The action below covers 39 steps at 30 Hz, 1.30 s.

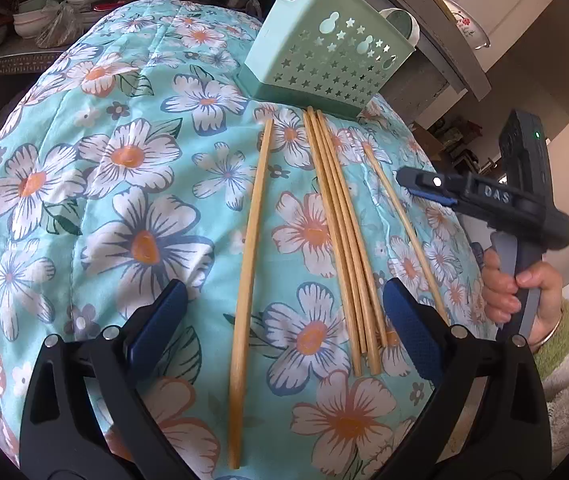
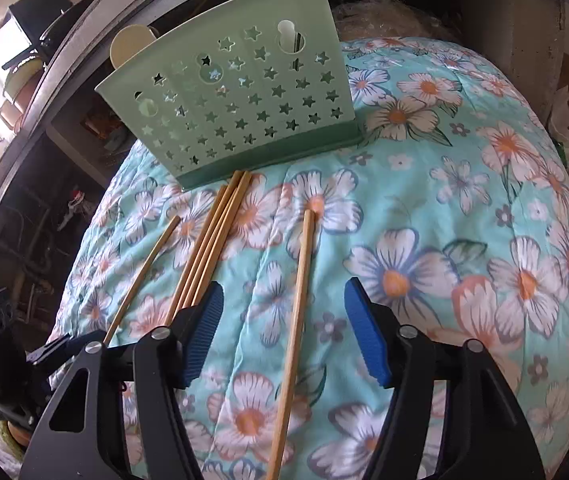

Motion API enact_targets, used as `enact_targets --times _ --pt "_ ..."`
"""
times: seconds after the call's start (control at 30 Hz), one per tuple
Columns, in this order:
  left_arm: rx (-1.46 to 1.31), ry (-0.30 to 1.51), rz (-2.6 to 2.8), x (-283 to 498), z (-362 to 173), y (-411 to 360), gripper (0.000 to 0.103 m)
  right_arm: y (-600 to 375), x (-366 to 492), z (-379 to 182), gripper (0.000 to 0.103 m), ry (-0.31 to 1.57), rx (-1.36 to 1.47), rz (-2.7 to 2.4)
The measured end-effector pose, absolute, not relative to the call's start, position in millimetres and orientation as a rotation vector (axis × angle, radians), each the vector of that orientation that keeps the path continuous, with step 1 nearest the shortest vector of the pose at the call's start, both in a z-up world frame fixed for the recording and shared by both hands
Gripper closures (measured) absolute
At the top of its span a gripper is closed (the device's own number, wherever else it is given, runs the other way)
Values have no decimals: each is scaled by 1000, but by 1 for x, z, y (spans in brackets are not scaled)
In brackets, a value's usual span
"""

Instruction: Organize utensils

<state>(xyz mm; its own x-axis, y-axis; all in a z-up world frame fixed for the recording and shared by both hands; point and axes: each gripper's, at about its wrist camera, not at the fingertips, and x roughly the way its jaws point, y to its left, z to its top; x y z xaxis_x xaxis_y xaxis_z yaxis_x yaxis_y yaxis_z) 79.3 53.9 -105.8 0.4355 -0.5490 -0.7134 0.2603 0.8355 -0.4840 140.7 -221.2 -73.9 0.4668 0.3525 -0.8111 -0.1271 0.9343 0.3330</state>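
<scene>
A mint-green star-punched utensil basket [image 1: 324, 56] [image 2: 236, 108] stands at the far end of the floral cloth. Wooden chopsticks lie in front of it, pointing toward me. In the left wrist view my left gripper [image 1: 284, 292] is open and straddles a lone chopstick [image 1: 246, 280] without touching it. A bundle of several chopsticks [image 1: 344, 240] lies right of it, then another single one [image 1: 404, 220]. A hand holds my right gripper [image 1: 408, 180] over that side. In the right wrist view my right gripper [image 2: 284, 286] is open, with a chopstick [image 2: 296, 320] lying between its pads, untouched.
A turquoise floral quilt [image 1: 104, 200] covers the work surface and falls away at its edges. Cream spoons [image 1: 398, 20] [image 2: 128, 44] stick out of the basket. Shelves with bowls [image 1: 64, 0] stand behind, and a grey ledge [image 1: 444, 40] overhangs the basket.
</scene>
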Motion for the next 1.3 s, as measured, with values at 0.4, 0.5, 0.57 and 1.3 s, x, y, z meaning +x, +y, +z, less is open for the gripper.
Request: enact_targets --times 0.4,0.5,0.57,1.3 --pt "-216 982 -487 77 -95 41 9 -222 169 -93 96 1067 226 261" --pt "-182 937 -516 77 -79 38 12 -229 165 -88 96 1053 253 267" --pt "-159 911 -524 82 -69 37 18 -232 163 -87 96 1047 268 275" --pt "68 1100 -539 208 -83 -9 77 -229 190 -93 90 1133 220 339"
